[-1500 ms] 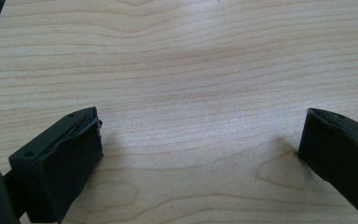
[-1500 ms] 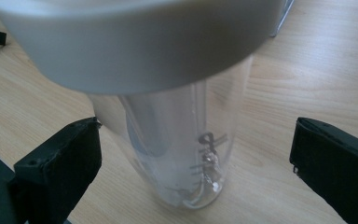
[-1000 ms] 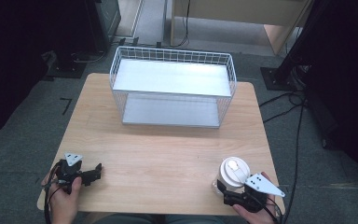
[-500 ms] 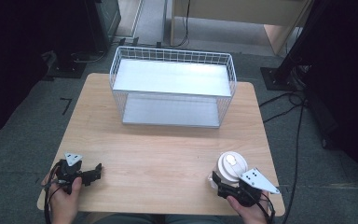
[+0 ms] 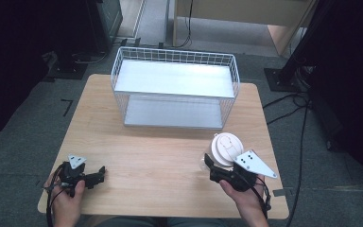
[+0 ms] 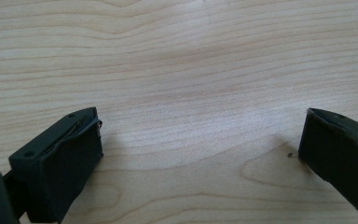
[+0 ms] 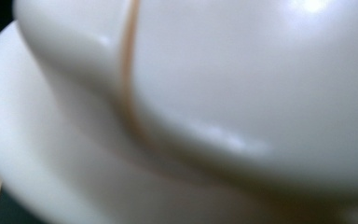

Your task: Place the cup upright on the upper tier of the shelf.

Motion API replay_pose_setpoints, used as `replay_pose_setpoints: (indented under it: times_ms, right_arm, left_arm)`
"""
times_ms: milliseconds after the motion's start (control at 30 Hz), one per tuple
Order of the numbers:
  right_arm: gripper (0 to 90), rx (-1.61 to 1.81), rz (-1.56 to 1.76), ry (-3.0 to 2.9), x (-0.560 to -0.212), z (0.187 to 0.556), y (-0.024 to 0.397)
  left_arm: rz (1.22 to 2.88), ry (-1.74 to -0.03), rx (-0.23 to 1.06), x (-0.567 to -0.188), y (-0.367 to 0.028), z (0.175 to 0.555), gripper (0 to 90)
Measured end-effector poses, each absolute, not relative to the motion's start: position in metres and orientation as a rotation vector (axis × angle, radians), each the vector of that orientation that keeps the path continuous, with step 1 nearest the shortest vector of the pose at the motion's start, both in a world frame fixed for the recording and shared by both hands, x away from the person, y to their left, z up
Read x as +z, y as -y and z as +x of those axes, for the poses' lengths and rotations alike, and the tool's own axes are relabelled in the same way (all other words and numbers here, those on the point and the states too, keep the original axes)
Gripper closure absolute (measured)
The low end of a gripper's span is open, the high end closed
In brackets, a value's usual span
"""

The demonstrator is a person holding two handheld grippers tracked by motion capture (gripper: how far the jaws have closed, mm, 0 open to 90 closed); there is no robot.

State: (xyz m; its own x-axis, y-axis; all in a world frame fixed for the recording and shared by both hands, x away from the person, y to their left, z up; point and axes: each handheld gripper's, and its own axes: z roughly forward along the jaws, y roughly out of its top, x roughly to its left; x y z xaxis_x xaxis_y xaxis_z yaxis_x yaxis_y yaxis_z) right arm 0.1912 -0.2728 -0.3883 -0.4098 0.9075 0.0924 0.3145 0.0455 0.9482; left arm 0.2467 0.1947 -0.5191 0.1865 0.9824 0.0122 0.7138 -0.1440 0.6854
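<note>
Left gripper (image 5: 99, 174) low over table (image 5: 160, 156) near front-left corner, jaws wide apart, nothing between. Right gripper (image 5: 209, 165) front-right, against white-lidded cup (image 5: 226, 147); grip unclear. Wire basket (image 5: 176, 88) at far edge.

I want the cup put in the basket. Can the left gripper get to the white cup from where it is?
Probably yes. The left gripper sits open on the wooden table, with bare wood between it and the white cup. But the right gripper is already at the cup, crowding it.
</note>
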Motion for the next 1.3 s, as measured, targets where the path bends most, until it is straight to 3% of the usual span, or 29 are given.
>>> replay_pose_setpoints:
  times_ms: [467,1300]
  right_arm:
    - [15.7,1.392,1.172,-1.733,-0.356,0.219,0.247]
    - [15.8,1.379,1.143,-1.589,-0.296,0.276,0.238]
  left_arm:
    - [1.927,-1.583,0.642,-0.519,-0.195,0.247,0.0]
    - [1.932,-1.572,0.638,-0.519,-0.194,0.247,0.0]
